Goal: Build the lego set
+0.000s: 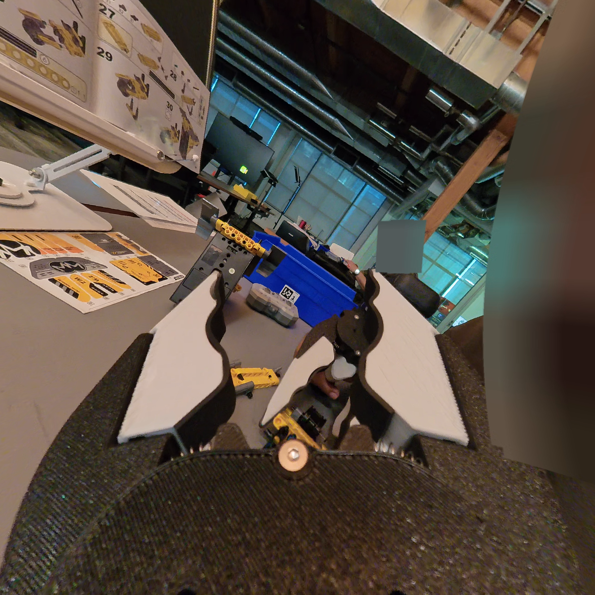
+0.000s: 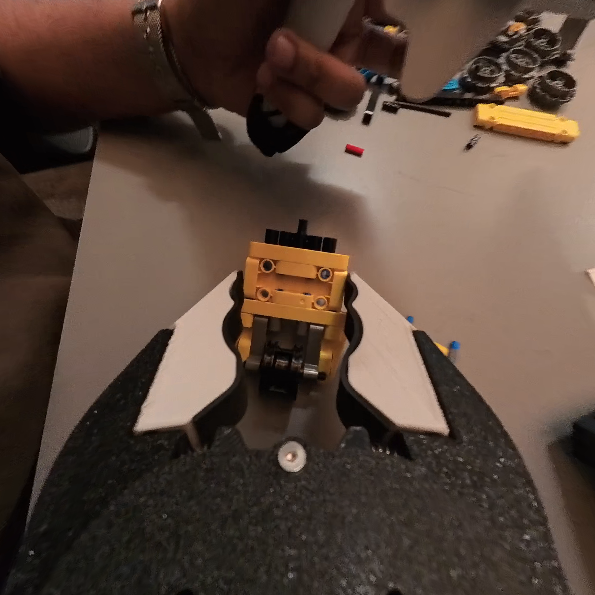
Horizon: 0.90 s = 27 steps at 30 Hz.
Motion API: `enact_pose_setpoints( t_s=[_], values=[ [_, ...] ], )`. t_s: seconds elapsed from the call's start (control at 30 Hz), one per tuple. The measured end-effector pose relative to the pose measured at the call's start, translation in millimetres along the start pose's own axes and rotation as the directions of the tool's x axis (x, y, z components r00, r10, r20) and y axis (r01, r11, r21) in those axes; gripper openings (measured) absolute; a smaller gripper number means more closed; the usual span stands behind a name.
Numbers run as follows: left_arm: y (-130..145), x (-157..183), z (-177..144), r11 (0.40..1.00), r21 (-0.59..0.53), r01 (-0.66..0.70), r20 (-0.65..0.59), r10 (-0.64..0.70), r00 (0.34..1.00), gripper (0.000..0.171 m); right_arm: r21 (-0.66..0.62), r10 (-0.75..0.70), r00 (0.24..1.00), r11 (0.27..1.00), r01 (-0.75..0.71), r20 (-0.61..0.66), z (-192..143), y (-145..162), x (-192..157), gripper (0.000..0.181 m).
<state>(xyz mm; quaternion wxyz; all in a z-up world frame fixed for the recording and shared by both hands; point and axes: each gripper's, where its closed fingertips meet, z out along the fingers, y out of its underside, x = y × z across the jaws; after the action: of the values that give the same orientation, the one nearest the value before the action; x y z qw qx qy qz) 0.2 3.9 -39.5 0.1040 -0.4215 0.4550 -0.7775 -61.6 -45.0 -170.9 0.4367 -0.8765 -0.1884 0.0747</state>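
Observation:
My right gripper point(image 2: 294, 283) is shut on a yellow, grey and black brick assembly point(image 2: 296, 309) and holds it over the grey table point(image 2: 161, 209). The same assembly point(image 1: 289, 425) shows low in the left wrist view, beside the right gripper's white finger point(image 1: 302, 376). My left gripper point(image 1: 294, 280) is open and empty, raised above the table and tilted upward. Beyond its fingers stand a black and yellow brick assembly point(image 1: 225, 254), a grey hub block point(image 1: 273, 304) and a blue bin point(image 1: 309, 273). A person's hand point(image 2: 289, 74) holds the left gripper above the right one, blurred.
An instruction booklet on a white stand point(image 1: 96, 64) and a sticker sheet point(image 1: 87, 267) are at the left. A small yellow piece point(image 1: 254, 376) lies on the table. Black wheels point(image 2: 528, 70), a long yellow panel point(image 2: 524, 124) and a small red piece point(image 2: 354, 150) lie far right. The table's edge point(image 2: 83, 225) runs along the left. The left gripper's tips are roughly 15 cm from the right gripper's.

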Motion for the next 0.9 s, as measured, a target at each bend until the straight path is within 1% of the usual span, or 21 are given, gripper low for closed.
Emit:
enact_pose_setpoints(
  t_s=[0.13,0.47,0.57,0.7,0.73,0.8,0.9],
  values=[
    [2,-1,1,1.000,-0.009,0.002,0.001,-0.002,1.000,0.082,-0.014,0.001,1.000,1.000,0.000,0.015,3,3,-2,0.063],
    [7,-6,2,1.000,-0.022,0.012,0.012,-0.012,1.000,0.083,-0.012,-0.023,0.999,1.000,0.023,-0.023,1,3,1,0.063],
    [8,-8,3,1.000,-0.025,0.015,0.014,-0.014,1.000,0.082,0.016,-0.015,1.000,1.000,0.015,-0.022,-3,-1,2,0.065],
    [9,-9,3,0.999,-0.029,0.017,0.018,-0.016,1.000,0.083,0.097,0.021,1.000,0.995,-0.020,-0.007,-14,-14,4,0.069],
    [10,-9,3,0.999,-0.030,0.018,0.018,-0.017,1.000,0.083,0.113,0.024,0.999,0.993,-0.022,-0.022,-18,-17,9,0.069],
    [10,-10,3,0.999,-0.031,0.020,0.020,-0.019,1.000,0.083,0.122,0.033,0.995,0.992,-0.021,-0.095,-30,-18,26,0.069],
    [10,-11,3,0.999,-0.029,0.020,0.022,-0.020,1.000,0.082,0.077,0.067,0.968,0.996,-0.050,-0.242,-47,-3,62,0.066]
  ],
)
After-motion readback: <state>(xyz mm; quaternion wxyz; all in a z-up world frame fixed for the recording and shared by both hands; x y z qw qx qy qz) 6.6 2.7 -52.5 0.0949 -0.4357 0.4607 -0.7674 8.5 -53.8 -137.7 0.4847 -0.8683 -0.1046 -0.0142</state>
